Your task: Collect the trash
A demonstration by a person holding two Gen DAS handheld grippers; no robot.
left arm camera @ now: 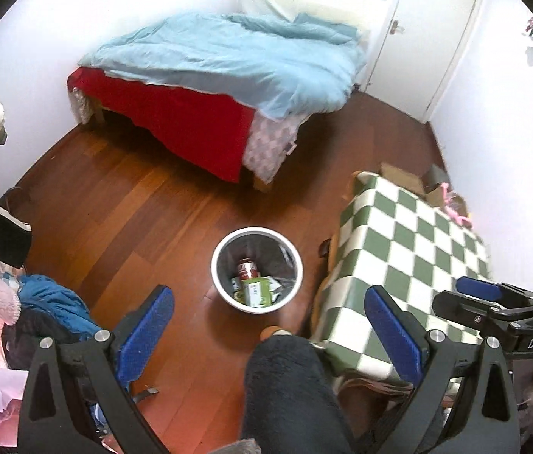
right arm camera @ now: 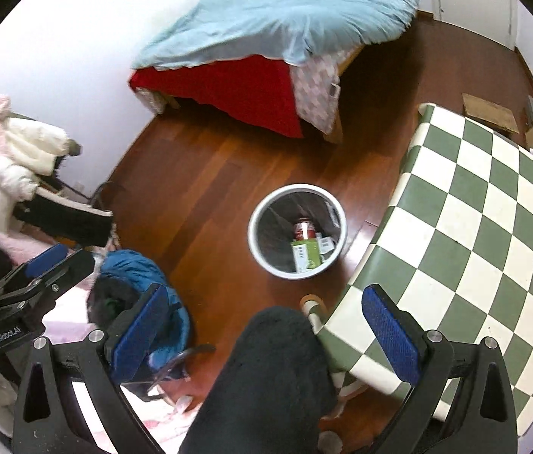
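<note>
A white round trash bin (left arm camera: 218, 261) (right arm camera: 257, 244) stands on the wooden floor between the bed and the checkered table. Inside it lie a red can (left arm camera: 248, 268) (right arm camera: 304, 230) and a green carton (left arm camera: 257, 291) (right arm camera: 306, 255). My left gripper (left arm camera: 268, 335) hangs open high above the floor, nothing between its blue pads (left arm camera: 145, 335). My right gripper (right arm camera: 266, 335) is open too and holds nothing; it also shows at the right edge of the left wrist view. The left gripper appears at the left side of the right wrist view.
A green-and-white checkered table (left arm camera: 410, 249) (right arm camera: 485, 227) stands to the right. A bed (left arm camera: 228, 72) (right arm camera: 281, 26) with a blue quilt is at the back. Clothes are piled at the left (left arm camera: 50, 306) (right arm camera: 141, 276). A person's dark-trousered leg (left arm camera: 289, 389) (right arm camera: 270, 378) is below me. Cardboard boxes (right arm camera: 489, 111) lie behind the table.
</note>
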